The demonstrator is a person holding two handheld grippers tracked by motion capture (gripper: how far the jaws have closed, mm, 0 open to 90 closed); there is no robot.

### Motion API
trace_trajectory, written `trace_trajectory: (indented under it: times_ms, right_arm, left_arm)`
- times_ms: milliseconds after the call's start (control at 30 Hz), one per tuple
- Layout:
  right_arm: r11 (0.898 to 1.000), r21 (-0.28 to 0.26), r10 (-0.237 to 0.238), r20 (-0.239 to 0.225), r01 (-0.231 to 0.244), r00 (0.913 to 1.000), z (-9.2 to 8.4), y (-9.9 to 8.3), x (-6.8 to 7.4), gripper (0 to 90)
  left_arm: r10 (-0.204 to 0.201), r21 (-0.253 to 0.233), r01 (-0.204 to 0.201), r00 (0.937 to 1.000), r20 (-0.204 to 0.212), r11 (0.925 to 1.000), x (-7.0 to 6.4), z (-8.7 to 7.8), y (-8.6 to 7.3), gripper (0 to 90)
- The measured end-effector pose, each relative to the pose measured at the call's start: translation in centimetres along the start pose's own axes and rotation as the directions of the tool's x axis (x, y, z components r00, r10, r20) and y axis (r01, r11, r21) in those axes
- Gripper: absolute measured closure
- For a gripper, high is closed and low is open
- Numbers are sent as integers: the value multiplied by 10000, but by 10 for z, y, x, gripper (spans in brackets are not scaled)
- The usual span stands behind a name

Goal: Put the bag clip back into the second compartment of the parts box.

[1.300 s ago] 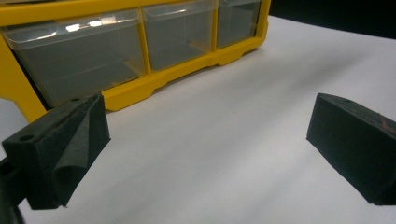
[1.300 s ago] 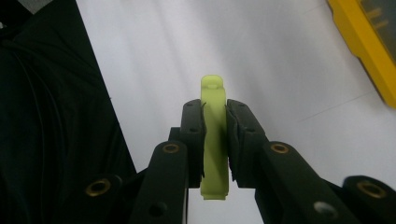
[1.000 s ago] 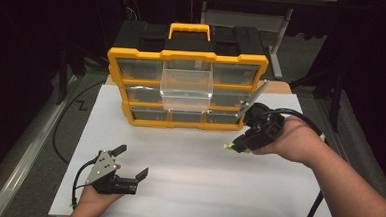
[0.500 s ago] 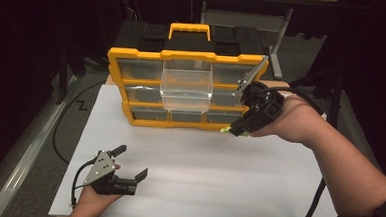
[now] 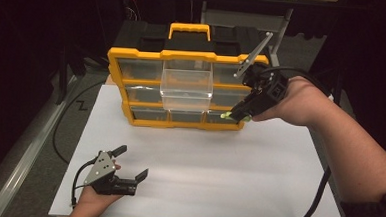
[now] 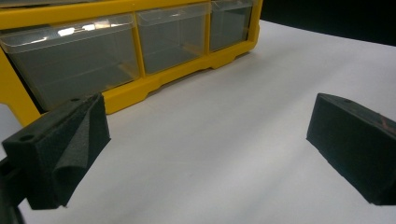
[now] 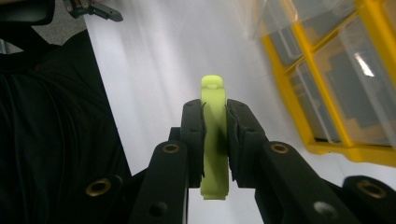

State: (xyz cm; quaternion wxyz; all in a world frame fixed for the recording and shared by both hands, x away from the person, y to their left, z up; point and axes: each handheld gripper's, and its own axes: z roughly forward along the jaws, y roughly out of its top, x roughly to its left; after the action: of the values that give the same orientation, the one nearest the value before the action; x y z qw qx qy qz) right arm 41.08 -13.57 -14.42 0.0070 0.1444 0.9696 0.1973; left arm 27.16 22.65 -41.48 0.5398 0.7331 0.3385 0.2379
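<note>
Right gripper (image 5: 236, 115) has risen since the earlier frame, from low over the table (image 5: 192, 178) to level with the organizer's (image 5: 133, 55) middle row. Its jaws are nearly closed, clamped on a lime-green clip (image 7: 214, 135) whose long axis runs along them, tip poking past. An open clear drawer (image 5: 186, 85) juts out just to its left, nearer this hand than the other. Wrist is bent, jaws pointing down-left, forearm in from the right. Left gripper (image 5: 130, 163) rests low near the front edge, jaws wide, empty.
</note>
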Motion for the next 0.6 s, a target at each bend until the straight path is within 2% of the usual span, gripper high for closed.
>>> trace_trajectory:
  times_ms: [267,433,500,533,600]
  right_arm:
    - [9999,-117,23,-4,-23,10000,-14,12,-2,795]
    - [10000,-83,-18,10,18,10000,-17,17,-2,795]
    - [10000,-30,-53,35,53,10000,-18,20,-2,795]
    - [9999,-94,-111,-50,110,9999,-19,23,-3,795]
    - [9999,-8,-104,-34,104,9999,-20,27,-3,795]
  left_arm:
    - [-38,21,38,10000,45,10000,0,0,0,5]
    - [-52,-23,52,10000,43,10000,1,-1,0,5]
    - [-160,-89,160,9999,58,9998,1,0,0,5]
    - [-350,-65,350,9994,84,9994,2,1,-1,5]
    - [-233,4,233,9997,45,9997,3,1,-1,5]
